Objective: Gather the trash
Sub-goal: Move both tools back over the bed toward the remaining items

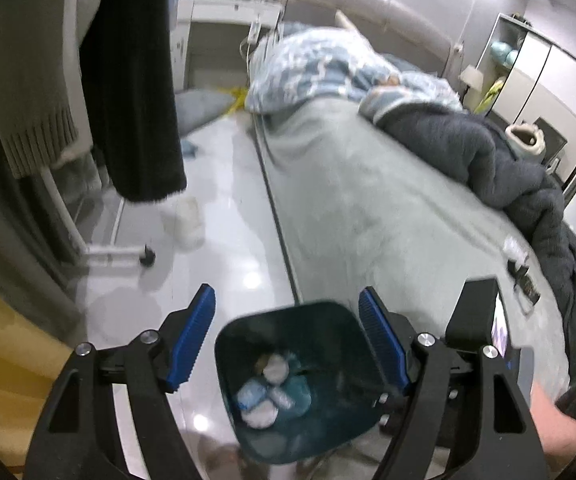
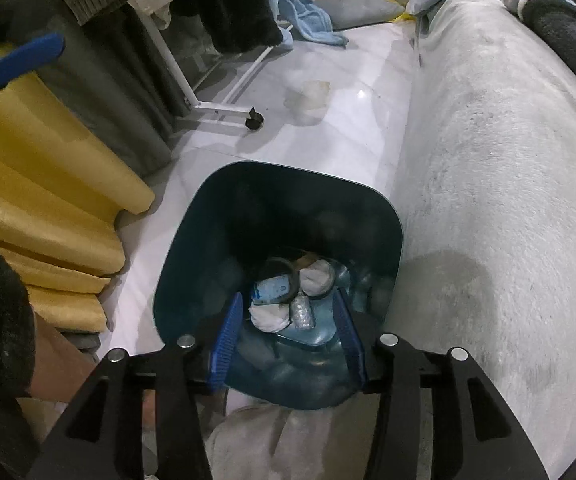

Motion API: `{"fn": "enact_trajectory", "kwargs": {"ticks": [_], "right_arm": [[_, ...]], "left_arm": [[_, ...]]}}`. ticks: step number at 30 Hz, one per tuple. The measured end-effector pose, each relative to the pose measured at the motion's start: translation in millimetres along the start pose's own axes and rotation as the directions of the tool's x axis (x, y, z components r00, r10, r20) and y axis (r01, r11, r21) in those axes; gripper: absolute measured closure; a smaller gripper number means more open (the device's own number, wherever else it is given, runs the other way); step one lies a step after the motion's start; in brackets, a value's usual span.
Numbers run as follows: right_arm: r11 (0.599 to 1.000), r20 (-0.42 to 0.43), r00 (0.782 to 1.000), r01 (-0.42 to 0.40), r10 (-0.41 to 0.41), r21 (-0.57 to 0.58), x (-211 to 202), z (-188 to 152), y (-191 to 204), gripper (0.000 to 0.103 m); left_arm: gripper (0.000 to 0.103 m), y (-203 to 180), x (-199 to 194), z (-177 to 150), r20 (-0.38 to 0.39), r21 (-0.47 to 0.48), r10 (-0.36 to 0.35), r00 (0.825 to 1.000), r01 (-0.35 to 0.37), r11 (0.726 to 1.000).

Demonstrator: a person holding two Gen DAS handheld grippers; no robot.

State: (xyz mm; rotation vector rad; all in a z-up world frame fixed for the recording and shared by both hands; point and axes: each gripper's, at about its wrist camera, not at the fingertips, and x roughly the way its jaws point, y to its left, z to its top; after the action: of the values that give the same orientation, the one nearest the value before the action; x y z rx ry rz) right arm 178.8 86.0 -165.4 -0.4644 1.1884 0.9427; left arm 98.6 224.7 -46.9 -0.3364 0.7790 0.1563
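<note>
A dark teal trash bin [image 1: 340,322] stands on the white floor beside the bed; it also shows in the right wrist view [image 2: 191,248]. Several crumpled white tissues [image 1: 261,412] and wrappers lie at its bottom, also seen in the right wrist view [image 2: 269,316]. My left gripper [image 1: 288,340] is open and empty above the bin. My right gripper [image 2: 288,336] is open and empty over the bin's near rim. A clear crumpled plastic piece [image 2: 308,98] lies on the floor further ahead; it shows blurred in the left wrist view [image 1: 185,222].
A bed [image 1: 368,208] with a pale blanket runs along the right. A clothes rack [image 2: 215,108] with hanging garments stands at the left. Yellow cushions [image 2: 39,184] are stacked at the near left. A blue towel [image 2: 308,20] and a grey pillow lie on the far floor.
</note>
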Motion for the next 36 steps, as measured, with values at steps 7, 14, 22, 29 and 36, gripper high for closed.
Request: {"fn": "enact_trajectory", "kwargs": {"ticks": [7,14,22,29,36], "right_arm": [[1.000,0.085,0.996,-0.020,0.019,0.013,-43,1,-2,0.046],[0.999,0.206,0.978,-0.016,0.007,0.042,-80,-7,-25,0.034],[0.995,0.317,0.946,0.040,-0.069,0.096,-118,-22,-63,0.023],[0.979,0.361,0.919,0.095,-0.155,0.179,-151,-42,-108,0.015],[0.968,0.402,0.888,0.156,-0.224,0.196,-169,-63,-128,0.007]], "left_arm": [[0.024,-23,-22,16,0.156,0.050,-0.045,0.987,0.038,0.998],[0.022,-54,-40,25,0.252,0.119,-0.100,0.962,0.071,0.990],[0.014,-87,-32,30,0.238,0.150,-0.148,0.960,0.115,0.982],[0.009,-121,-23,34,0.164,0.228,-0.205,0.965,0.165,0.960],[0.007,-147,-5,47,0.106,0.242,-0.267,0.958,0.236,0.941]]}}
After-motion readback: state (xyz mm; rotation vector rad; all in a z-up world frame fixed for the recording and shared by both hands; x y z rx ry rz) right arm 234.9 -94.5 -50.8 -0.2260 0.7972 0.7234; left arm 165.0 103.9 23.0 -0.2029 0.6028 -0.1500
